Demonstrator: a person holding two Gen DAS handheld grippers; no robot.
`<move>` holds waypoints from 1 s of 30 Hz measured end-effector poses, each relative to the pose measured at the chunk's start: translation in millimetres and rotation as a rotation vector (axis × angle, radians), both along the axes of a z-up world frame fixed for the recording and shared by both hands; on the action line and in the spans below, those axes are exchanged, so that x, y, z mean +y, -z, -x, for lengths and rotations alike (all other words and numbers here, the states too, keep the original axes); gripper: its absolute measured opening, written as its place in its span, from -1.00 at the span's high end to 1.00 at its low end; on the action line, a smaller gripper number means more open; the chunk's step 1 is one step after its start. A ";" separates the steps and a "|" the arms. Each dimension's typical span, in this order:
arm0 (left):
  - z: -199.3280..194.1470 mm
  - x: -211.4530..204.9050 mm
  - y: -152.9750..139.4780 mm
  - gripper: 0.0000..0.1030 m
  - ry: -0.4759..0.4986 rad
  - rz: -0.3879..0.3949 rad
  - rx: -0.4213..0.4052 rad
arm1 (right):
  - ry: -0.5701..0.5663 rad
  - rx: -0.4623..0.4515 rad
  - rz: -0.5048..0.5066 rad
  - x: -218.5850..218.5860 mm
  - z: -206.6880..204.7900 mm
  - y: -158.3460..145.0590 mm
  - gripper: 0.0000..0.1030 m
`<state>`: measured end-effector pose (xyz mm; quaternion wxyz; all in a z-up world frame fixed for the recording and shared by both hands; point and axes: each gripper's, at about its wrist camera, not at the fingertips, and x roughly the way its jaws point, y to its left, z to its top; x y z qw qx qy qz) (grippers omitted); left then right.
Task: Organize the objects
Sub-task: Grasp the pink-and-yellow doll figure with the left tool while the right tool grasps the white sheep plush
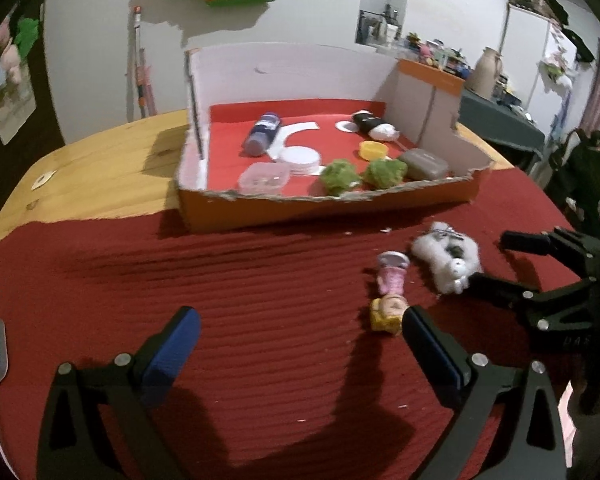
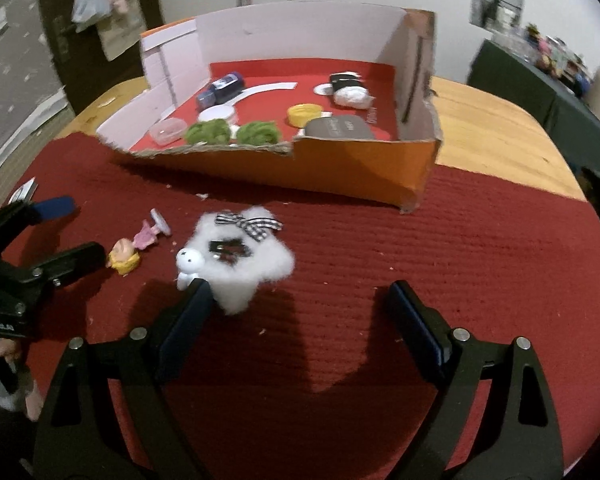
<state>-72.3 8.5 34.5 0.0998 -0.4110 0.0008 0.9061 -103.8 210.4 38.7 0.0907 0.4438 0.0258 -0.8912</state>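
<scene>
- Left gripper [image 1: 300, 330] — angled down at the cloth, jaws apart, empty, doll [image 1: 390, 294] beside its finger.
- Right gripper [image 2: 300, 304] angled down, jaws wide, fluffy toy [image 2: 244, 260] against one finger — both toys before the box [image 2: 340, 168].

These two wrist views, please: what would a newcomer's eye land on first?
Probably the orange cardboard box at the back of the red cloth, filled with small items like two green fuzzy balls. Next, the fluffy white toy and a small doll lying on the cloth before it, between the open tongs.
</scene>
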 end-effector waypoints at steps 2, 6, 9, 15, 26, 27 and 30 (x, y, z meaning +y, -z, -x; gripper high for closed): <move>0.9 3.2 0.1 -0.99 0.015 0.001 -0.003 | -0.047 0.004 -0.022 -5.5 -0.4 -2.4 -0.75; 3.5 9.2 1.8 -0.99 0.046 0.003 -0.013 | -0.122 0.006 -0.055 -13.3 0.8 -4.3 -0.75; 5.6 14.5 2.8 -0.99 0.070 0.009 -0.012 | -0.156 0.003 -0.103 -18.2 4.8 -2.3 -0.75; 13.4 23.1 6.6 -0.88 0.107 0.017 -0.024 | -0.206 -0.016 -0.113 -21.5 14.0 1.8 -0.75; 23.8 31.7 9.3 -0.51 0.138 0.041 -0.015 | -0.249 -0.016 -0.095 -24.3 27.0 5.0 -0.72; 23.7 31.8 9.1 -0.49 0.141 0.040 -0.015 | -0.253 -0.014 -0.095 -24.8 27.6 5.1 -0.72; 23.2 32.6 8.6 -0.38 0.155 0.039 -0.009 | -0.266 -0.014 -0.086 -26.1 29.2 4.9 -0.65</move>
